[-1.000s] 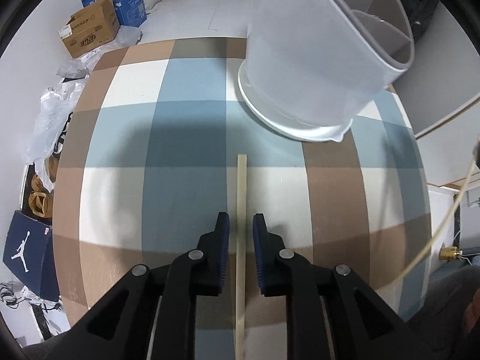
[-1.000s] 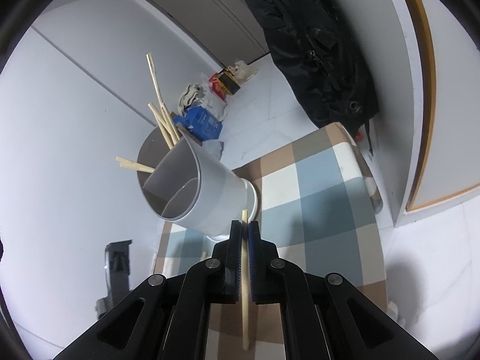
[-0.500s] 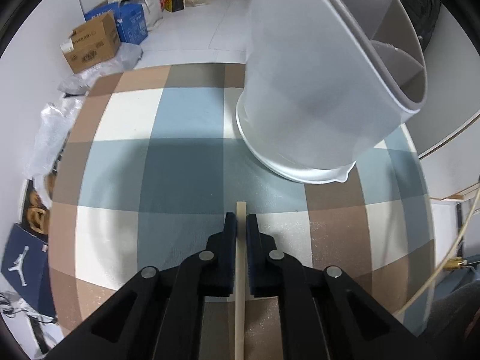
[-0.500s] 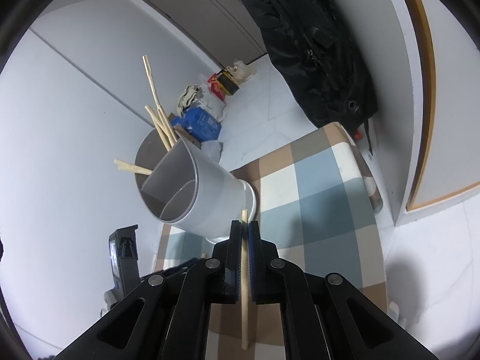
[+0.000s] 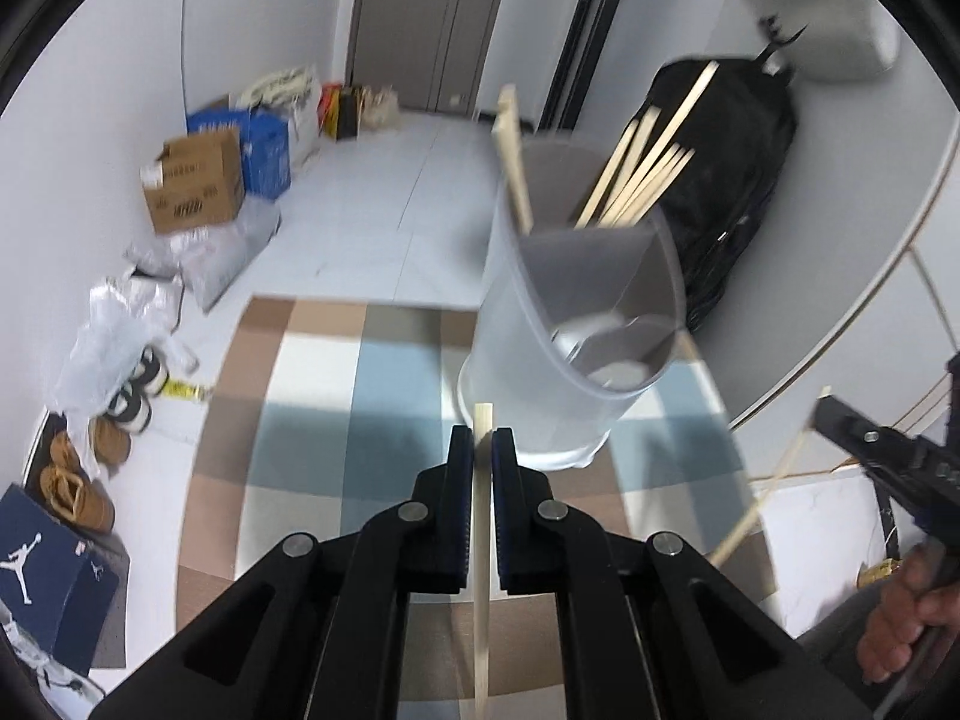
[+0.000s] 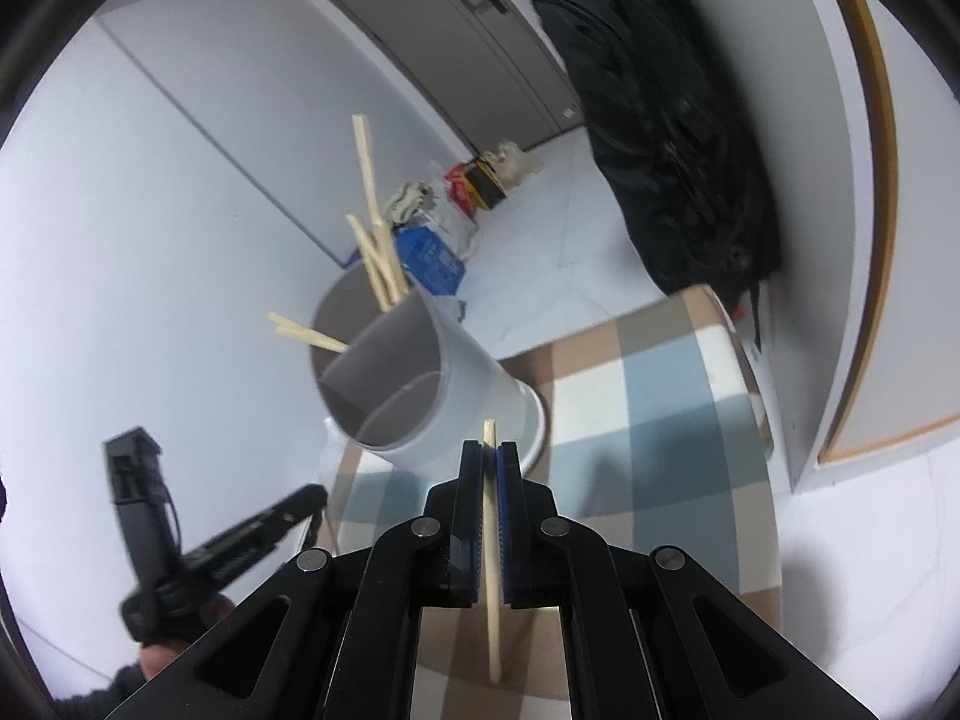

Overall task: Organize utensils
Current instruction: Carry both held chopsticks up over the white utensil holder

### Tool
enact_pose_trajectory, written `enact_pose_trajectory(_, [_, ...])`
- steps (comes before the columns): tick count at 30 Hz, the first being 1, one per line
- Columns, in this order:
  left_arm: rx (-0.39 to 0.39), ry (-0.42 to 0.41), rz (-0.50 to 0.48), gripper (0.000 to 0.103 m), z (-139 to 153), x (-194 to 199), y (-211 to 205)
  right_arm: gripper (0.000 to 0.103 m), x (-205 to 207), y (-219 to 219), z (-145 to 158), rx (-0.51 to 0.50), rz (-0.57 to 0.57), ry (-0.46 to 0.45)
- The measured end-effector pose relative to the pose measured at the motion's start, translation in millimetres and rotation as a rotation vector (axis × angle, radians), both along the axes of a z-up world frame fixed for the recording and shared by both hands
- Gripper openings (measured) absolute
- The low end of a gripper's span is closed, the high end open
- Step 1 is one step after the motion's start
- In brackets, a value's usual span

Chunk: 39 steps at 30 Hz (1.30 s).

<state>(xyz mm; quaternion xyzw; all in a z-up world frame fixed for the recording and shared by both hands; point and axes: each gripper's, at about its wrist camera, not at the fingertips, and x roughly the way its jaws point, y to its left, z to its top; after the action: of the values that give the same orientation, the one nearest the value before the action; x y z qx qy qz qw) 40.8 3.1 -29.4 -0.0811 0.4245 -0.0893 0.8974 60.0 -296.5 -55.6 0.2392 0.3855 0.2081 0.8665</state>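
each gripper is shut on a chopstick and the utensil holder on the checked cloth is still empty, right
Not quite. The utensil holder is not empty: several chopsticks already stand in its rear compartment, as the right wrist view shows. The rest holds: the left gripper is shut on a chopstick, the right gripper on another chopstick, and the holder stands on the checked cloth.

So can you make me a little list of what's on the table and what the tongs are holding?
table: checked cloth
holder: white divided utensil holder, on the cloth
inside holder: wooden chopsticks in the back section, front section looks empty
left tongs: shut on one chopstick
right tongs: shut on another chopstick
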Motion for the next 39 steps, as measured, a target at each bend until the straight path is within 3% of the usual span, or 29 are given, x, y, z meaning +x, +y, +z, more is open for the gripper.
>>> enact_pose_trajectory(9, [0.022,-0.119,-0.054,0.002,25,-4,5,0.003,-14,17,35,-0.034,0.039,-0.136])
enact_pose_trajectory(22, [0.012,-0.205,-0.092,0.002,62,-10,-1,0.003,-19,34,68,-0.067,0.075,-0.216])
enact_pose_trajectory(39, [-0.017,-0.318,-0.128,0.002,133,4,-11,0.002,11,39,148,-0.065,0.090,-0.355])
